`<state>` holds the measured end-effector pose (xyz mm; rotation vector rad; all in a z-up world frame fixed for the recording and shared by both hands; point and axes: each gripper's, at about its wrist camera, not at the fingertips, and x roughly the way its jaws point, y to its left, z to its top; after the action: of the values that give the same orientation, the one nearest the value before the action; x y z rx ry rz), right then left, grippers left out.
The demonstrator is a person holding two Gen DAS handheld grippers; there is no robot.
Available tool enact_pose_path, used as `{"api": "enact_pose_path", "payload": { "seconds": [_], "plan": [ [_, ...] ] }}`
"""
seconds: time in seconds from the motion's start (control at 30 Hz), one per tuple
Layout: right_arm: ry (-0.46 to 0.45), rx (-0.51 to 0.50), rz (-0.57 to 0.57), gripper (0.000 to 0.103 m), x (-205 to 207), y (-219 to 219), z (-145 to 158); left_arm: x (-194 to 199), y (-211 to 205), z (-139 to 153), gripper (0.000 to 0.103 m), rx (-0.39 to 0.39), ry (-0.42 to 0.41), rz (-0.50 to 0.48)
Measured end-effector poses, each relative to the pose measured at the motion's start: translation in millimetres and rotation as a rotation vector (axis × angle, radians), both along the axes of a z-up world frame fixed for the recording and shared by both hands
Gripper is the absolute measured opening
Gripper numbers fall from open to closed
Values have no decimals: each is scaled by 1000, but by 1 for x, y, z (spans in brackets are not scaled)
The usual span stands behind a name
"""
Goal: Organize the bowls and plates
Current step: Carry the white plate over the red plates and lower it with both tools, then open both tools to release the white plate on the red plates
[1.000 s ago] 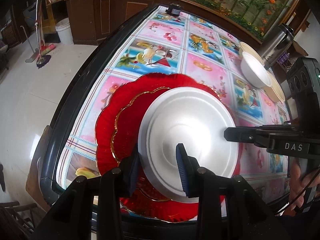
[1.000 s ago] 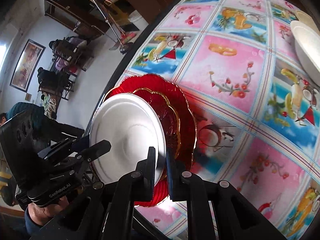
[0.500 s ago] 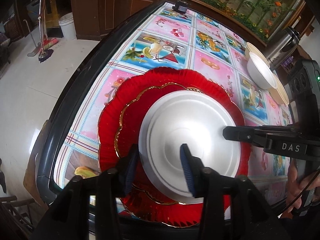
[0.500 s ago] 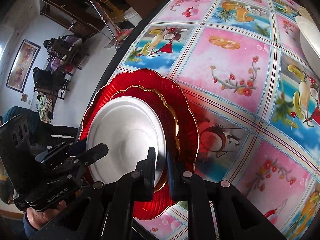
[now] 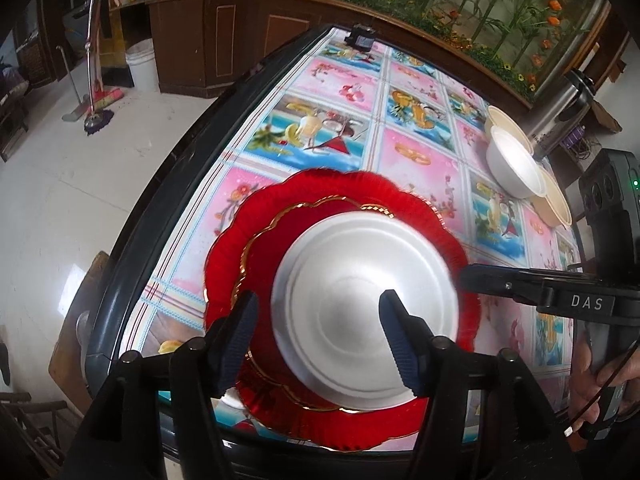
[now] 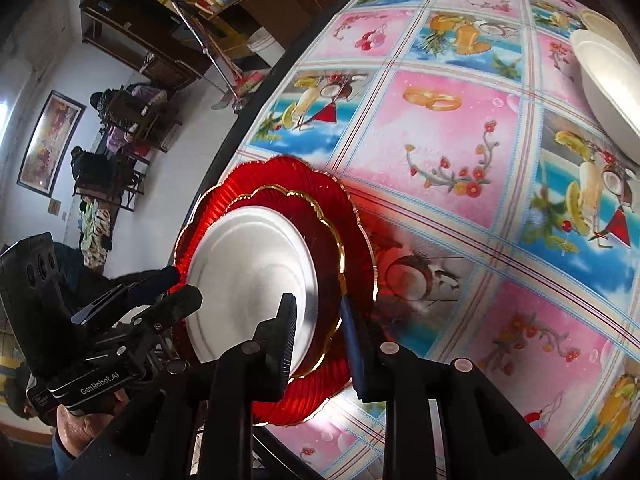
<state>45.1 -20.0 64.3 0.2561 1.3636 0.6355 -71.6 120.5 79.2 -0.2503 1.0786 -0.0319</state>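
Note:
A white plate (image 5: 364, 300) lies on a smaller red scalloped plate (image 5: 264, 252), which lies on a larger red scalloped plate (image 5: 344, 188), near the table's front corner. My left gripper (image 5: 320, 332) is open, its jaws wide apart over the white plate's near edge. My right gripper (image 6: 318, 332) is open, its jaws either side of the plates' rim, apart from it. The stack shows in the right wrist view too, with the white plate (image 6: 248, 276) on top. White and cream bowls (image 5: 516, 164) sit nested at the far right.
The table (image 5: 412, 156) has a colourful fruit-print cloth and a dark rim. A steel thermos (image 5: 560, 116) stands behind the bowls. A small black device (image 5: 362, 38) sits at the far edge. Floor, a bucket (image 5: 140, 64) and mops lie left.
The white plate has come down flat onto the red plates. My right gripper has let go of its rim and opened. My left gripper has opened wider and drawn back a little.

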Motion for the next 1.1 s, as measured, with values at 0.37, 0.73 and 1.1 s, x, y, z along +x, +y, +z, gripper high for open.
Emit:
{"api": "enact_pose_path", "payload": {
  "seconds": [0.37,0.73,1.1],
  "plan": [
    [3,45,-82,26,-9,-55,16,3,-54,23,66,19,-54,-68],
    [-14,62,-126,25,-11,-152,18,-14,-173,14,69,0,20,-216],
    [-104,-139,-516,25,96,-318,14,-55,-193,18,69,80,64,-176]
  ]
}}
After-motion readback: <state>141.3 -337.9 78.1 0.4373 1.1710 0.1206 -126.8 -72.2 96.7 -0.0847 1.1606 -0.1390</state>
